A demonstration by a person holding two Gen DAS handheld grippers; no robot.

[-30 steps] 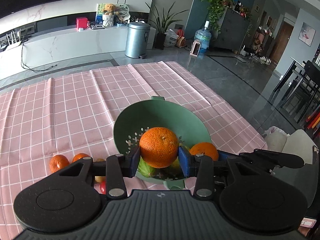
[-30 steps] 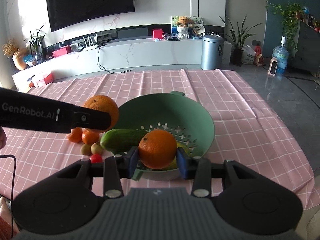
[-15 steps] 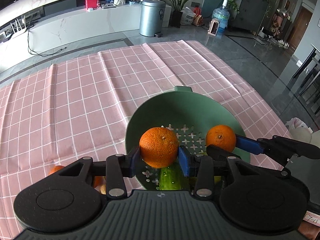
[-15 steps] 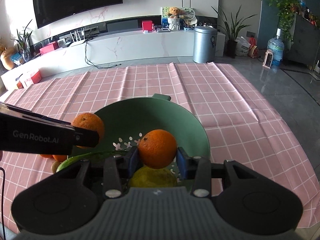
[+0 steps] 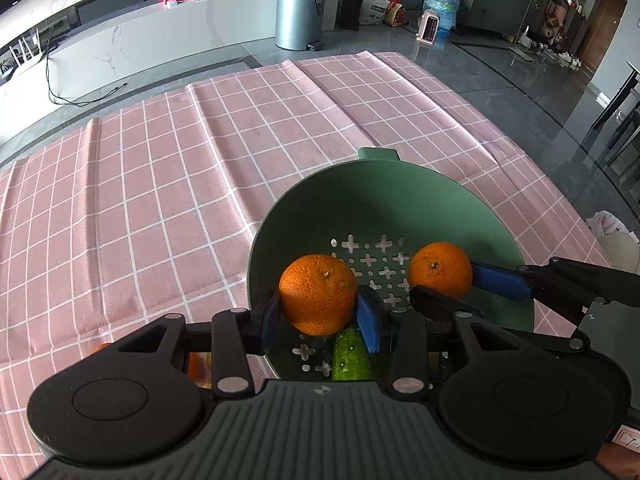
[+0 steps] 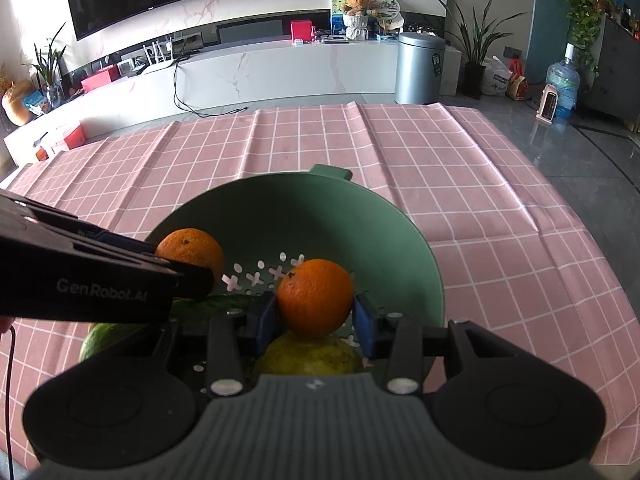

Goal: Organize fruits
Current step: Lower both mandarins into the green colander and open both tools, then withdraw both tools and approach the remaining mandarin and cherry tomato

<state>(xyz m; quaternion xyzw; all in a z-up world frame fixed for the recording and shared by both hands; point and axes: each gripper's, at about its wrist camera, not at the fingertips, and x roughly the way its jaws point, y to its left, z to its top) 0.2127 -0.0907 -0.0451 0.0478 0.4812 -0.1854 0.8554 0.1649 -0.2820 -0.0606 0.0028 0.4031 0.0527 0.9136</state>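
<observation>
Gripping a rough-skinned orange (image 5: pixel 318 294) between its blue pads, the left gripper (image 5: pixel 319 312) hangs over the near-left part of the green colander (image 5: pixel 400 196). The right gripper (image 6: pixel 315 314) is likewise clenched on a smoother orange (image 6: pixel 315 297), held above the colander's perforated floor, right of the first fruit. Below the grippers, inside the colander, lie a cucumber (image 5: pixel 352 356) and a yellow-green fruit (image 6: pixel 310 354). The colander stands on a pink checked tablecloth (image 5: pixel 168 168); beyond the colander's far handle, off the cloth, a grey bin (image 6: pixel 419 67) stands on the floor.
</observation>
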